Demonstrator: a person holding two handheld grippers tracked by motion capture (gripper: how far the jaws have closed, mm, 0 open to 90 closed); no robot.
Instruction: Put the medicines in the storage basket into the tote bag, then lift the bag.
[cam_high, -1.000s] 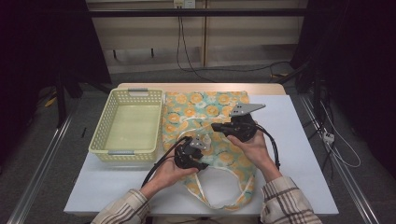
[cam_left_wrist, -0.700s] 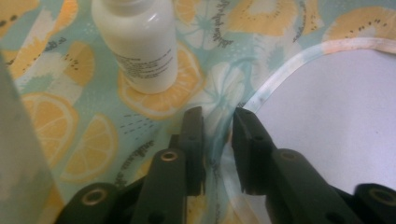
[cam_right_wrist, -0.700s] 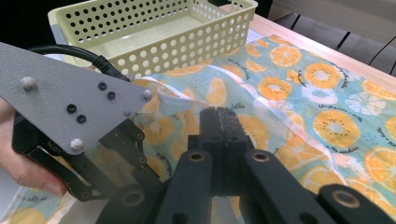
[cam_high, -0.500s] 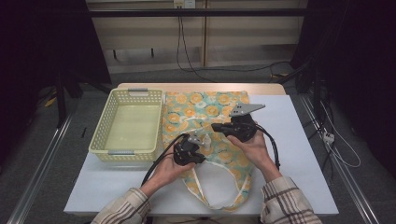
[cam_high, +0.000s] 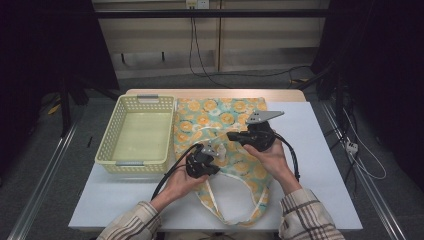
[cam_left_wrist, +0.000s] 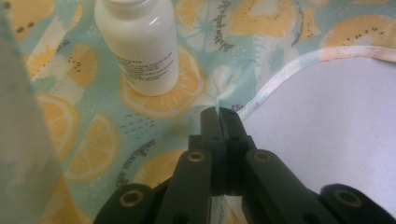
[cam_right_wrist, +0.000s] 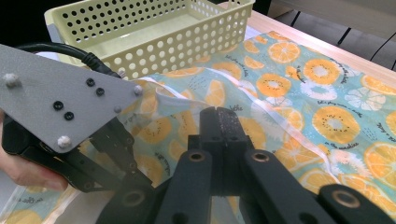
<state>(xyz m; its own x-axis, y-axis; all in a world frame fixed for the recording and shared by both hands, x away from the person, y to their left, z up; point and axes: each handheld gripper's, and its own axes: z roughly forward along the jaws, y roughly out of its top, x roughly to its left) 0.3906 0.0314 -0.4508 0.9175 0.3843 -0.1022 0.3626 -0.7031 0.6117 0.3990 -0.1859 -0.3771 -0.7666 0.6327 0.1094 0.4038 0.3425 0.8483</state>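
My left gripper (cam_left_wrist: 219, 114) was clamped shut on the bag's (cam_left_wrist: 154, 121) white edge, a white bottle (cam_left_wrist: 140, 44) lying just ahead on the fabric. My right gripper (cam_right_wrist: 219, 116) pinched the bag too, the yellow basket (cam_right_wrist: 154, 32) beyond it

**Bystanding items: surface and surroundings**

- Basket (cam_high: 131, 163): pale yellow plastic, perforated walls, rectangular, nothing in it; a grey tab on each short end. It stands on the left part of the surface, just beside the bag (cam_high: 220, 115). The right gripper view shows its hole-pierced wall (cam_right_wrist: 187, 42) up close.
- Surface (cam_high: 320, 165): white top, with a wooden strip (cam_high: 215, 93) along the far edge.
- Wall cables (cam_high: 192, 45): dark, hanging from an outlet (cam_high: 196, 4) down to the floor.
- Floor cable (cam_high: 367, 167): pale, looped, right of the surface, by a white plug (cam_high: 351, 146).
- Floor rail (cam_high: 45, 180): metal, running along the left.
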